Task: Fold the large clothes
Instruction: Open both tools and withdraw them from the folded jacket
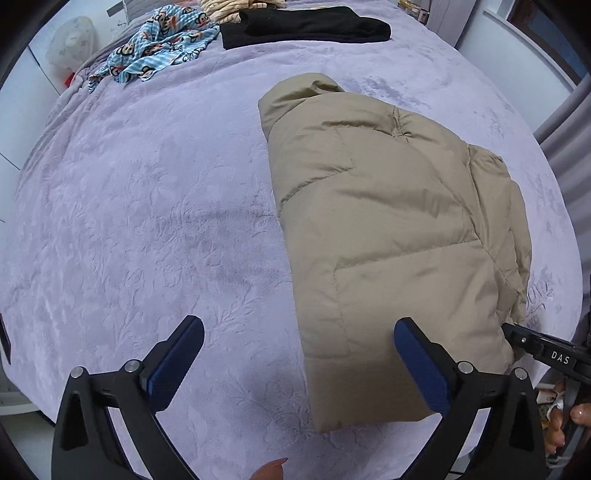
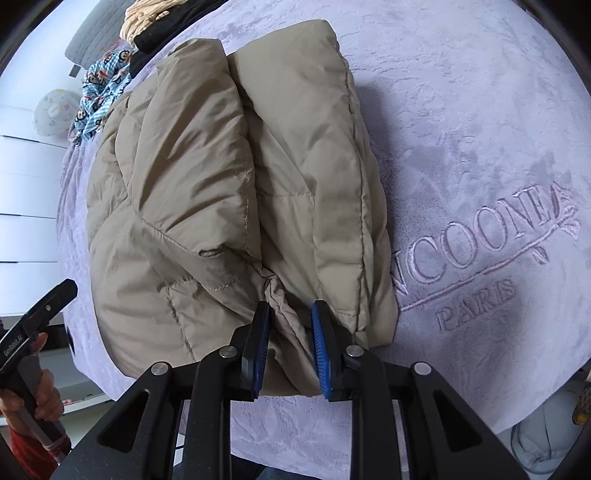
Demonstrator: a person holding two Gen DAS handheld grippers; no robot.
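- Bedspread (image 1: 129, 221), lilac plush with a stitched logo, carries everything; at its far end lie a monkey-print garment (image 1: 159, 48) and a folded black garment (image 1: 306, 26), well apart from the work.
- Puffer jacket (image 1: 388, 221), beige and quilted, lies folded into a thick bundle right of centre on the bedspread, long axis running near to far, one short end at the near edge.
- Left gripper (image 1: 299, 343) hovers over that near end with jaws spread wide and nothing between them; one blue pad sits over the jacket's near left corner, the other over bare bedspread, so the bundle lies ahead and to its right.
- Right gripper (image 2: 288, 321) pinches a gathered cuff or hem fold at the jacket's near right corner, so it is the closer hand.
- Next fold, I judge, runs along that long axis, near end carried toward far.
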